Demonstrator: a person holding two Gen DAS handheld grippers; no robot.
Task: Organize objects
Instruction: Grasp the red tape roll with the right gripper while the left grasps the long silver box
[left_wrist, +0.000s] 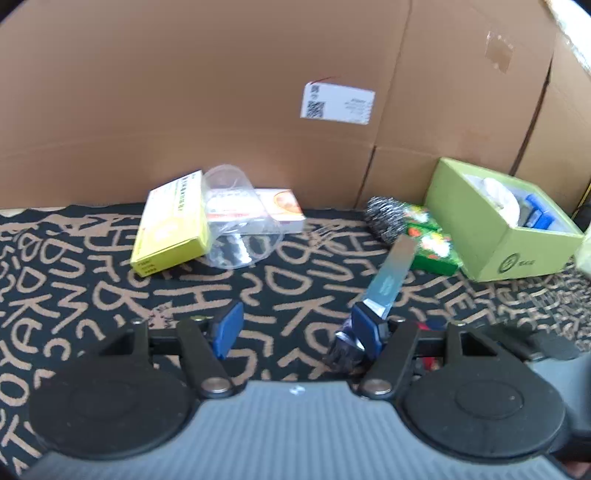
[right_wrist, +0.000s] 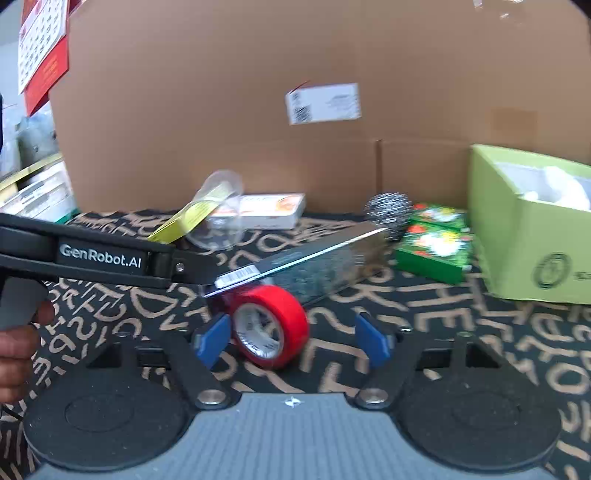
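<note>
My left gripper (left_wrist: 297, 328) is open, with its jaws wide apart. A flat silver-blue box (left_wrist: 389, 275) leans against the outer side of its right finger and points toward the green box (left_wrist: 506, 236). In the right wrist view the same silver box (right_wrist: 303, 258) sticks out beyond the left gripper's black body (right_wrist: 99, 254), just above a red tape roll (right_wrist: 271, 326). My right gripper (right_wrist: 291, 341) is open, and the tape roll stands on the cloth between its fingers, closer to the left one.
A yellow box (left_wrist: 171, 229), a clear plastic cup (left_wrist: 236, 225) and a white-orange box (left_wrist: 280, 212) lie at the back left. A steel scourer (left_wrist: 386, 218) and a green packet (left_wrist: 430, 243) lie beside the green box. Cardboard walls (left_wrist: 221, 110) stand behind the patterned cloth (left_wrist: 110, 295).
</note>
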